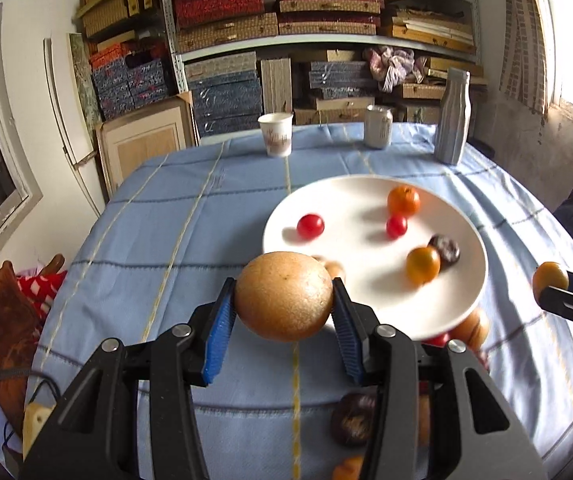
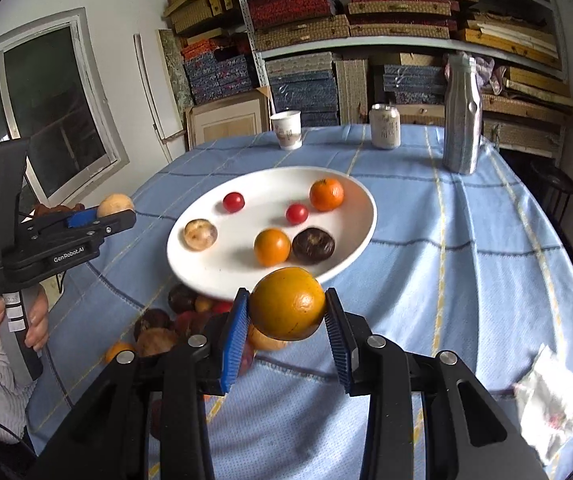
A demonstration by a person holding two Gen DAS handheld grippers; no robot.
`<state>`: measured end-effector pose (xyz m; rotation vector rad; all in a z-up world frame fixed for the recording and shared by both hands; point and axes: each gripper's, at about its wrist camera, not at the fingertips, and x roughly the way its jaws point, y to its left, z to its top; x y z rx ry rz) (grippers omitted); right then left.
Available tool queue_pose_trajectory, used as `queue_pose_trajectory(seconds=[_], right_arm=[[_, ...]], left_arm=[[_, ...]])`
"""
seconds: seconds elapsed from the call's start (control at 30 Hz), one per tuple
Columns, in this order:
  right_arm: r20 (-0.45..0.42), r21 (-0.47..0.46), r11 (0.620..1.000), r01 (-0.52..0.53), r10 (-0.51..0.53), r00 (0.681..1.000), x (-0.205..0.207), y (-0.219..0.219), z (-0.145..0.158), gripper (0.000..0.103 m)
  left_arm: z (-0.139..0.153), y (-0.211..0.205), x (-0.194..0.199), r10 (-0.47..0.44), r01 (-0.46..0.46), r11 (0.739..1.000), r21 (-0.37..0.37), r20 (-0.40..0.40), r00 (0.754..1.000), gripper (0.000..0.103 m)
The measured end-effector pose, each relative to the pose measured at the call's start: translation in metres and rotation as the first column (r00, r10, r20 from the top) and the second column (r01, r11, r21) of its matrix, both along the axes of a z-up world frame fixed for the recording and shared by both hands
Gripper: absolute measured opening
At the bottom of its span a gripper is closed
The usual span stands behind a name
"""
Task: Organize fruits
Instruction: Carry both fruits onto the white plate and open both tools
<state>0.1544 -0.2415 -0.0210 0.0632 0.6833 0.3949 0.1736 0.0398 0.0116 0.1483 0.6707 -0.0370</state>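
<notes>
Shelves (image 2: 366,20) crammed with woven boxes fill the back wall behind a round desk (image 2: 466,240) under a blue checked cloth. At its far edge, from 11 to 1 o'clock, stand three containers: one paper cup (image 2: 286,130), one can (image 2: 385,126), one grey bottle (image 2: 462,116). One white plate (image 2: 206,264) sits mid-desk holding six fruits: two oranges, two red tomatoes, one dark fruit, one pale brown one. A loose pile of fruit (image 2: 174,320) lies at the plate's 7 o'clock, near the desk's front edge. The cloth from 2 to 4 o'clock is open, apart from one crumpled napkin (image 2: 550,404). The left tool (image 1: 284,300) clamps a tan round fruit (image 1: 282,296); the right tool (image 2: 286,308) clamps an orange (image 2: 288,304), both lifted over the plate's near rim
</notes>
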Motion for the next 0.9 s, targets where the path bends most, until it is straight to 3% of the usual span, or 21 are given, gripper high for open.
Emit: queue_pose_trajectory(seconds=[0.37, 0.9], right_arm=[[0.074, -0.068, 0.998, 0.005, 0.0, 0.997, 0.038, 0.017, 0.037, 0.038], [0.001, -0.087, 0.996, 0.005, -0.005, 1.0, 0.106, 0.038, 0.016, 0.038]], left_arm=[[0.006, -0.032, 0.034, -0.041, 0.039, 0.998, 0.051, 0.029, 0.999, 0.046], [-0.02, -0.053, 0.097, -0.068, 0.07, 0.995, 0.068, -0.031, 0.997, 0.046]])
